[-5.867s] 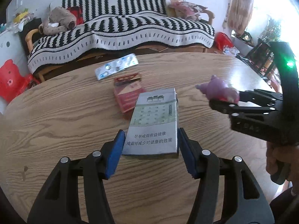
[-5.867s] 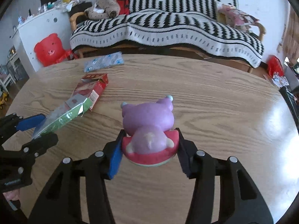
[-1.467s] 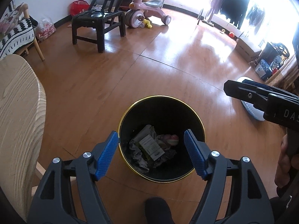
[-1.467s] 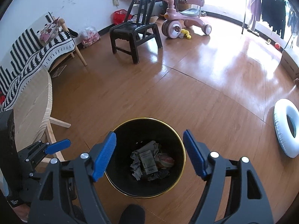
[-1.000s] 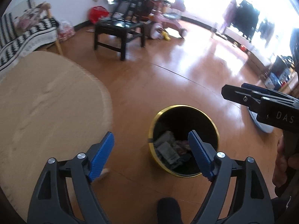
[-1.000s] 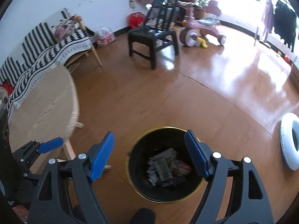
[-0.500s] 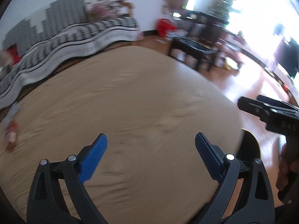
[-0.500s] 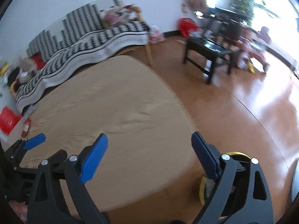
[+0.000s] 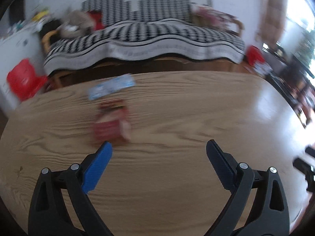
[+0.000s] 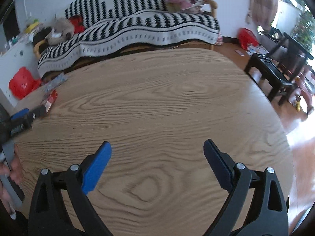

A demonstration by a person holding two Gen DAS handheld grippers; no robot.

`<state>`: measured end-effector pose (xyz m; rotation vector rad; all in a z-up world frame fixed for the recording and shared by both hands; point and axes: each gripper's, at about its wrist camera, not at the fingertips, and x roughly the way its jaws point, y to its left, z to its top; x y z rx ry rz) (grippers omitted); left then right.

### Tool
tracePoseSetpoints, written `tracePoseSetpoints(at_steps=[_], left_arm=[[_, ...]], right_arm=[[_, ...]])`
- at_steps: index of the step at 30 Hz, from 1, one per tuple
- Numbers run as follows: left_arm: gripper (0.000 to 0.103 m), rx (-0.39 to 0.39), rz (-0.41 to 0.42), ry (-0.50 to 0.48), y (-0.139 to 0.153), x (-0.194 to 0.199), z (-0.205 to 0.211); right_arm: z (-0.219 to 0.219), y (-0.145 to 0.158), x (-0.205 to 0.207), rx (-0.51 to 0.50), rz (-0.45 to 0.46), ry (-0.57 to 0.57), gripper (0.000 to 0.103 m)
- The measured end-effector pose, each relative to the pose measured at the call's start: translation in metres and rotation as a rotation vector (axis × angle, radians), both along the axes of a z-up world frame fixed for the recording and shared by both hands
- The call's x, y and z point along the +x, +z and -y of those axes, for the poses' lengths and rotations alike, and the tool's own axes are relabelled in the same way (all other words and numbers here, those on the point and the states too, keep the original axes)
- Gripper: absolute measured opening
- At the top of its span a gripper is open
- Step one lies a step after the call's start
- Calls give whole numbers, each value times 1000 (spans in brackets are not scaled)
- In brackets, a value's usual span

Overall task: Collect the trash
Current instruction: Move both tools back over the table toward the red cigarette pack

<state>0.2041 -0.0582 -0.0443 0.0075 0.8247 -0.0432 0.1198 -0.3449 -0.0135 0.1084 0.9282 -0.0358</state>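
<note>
Wood-grain table (image 10: pixel 167 102) carries the remaining trash: red packet (image 9: pixel 110 126) and blister pack (image 9: pixel 112 86) beyond it, far left side. Left gripper (image 9: pixel 159 164) and right gripper (image 10: pixel 157 163) both spread wide, nothing between the pads, no bin in view.

A box (image 9: pixel 110 125) and packet (image 9: pixel 112 86) lie on the table (image 9: pixel 177 108), sofa (image 9: pixel 143 39) behind.

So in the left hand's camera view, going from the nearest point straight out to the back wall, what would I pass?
Left gripper, open and empty → red packet on the wooden table → pale blue blister pack → striped sofa.
</note>
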Motion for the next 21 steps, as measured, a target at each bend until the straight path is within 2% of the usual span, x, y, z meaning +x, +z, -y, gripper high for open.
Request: tracePoseSetpoints(at_steps=[3, 8, 13, 14, 16, 18, 21], left_arm=[[93, -17, -24, 48, -9, 22, -23], [93, -2, -66, 97, -28, 37, -42], [93, -64, -112, 129, -42, 57, -62], [90, -72, -116, 137, -43, 59, -64], [74, -94, -127, 140, -46, 62, -68], [55, -80, -118, 133, -46, 63, -69], [55, -83, -125, 120, -46, 60, -73]], right_arm=[[-14, -11, 12, -6, -19, 22, 91], [-27, -22, 24, -7, -35, 48, 91], [-38, -25, 33, 0, -37, 76, 91], [-39, -25, 34, 1, -36, 80, 91], [-45, -25, 37, -2, -34, 95, 91], [-52, -25, 39, -6, -31, 111, 91], [-66, -24, 46, -8, -21, 140, 91]])
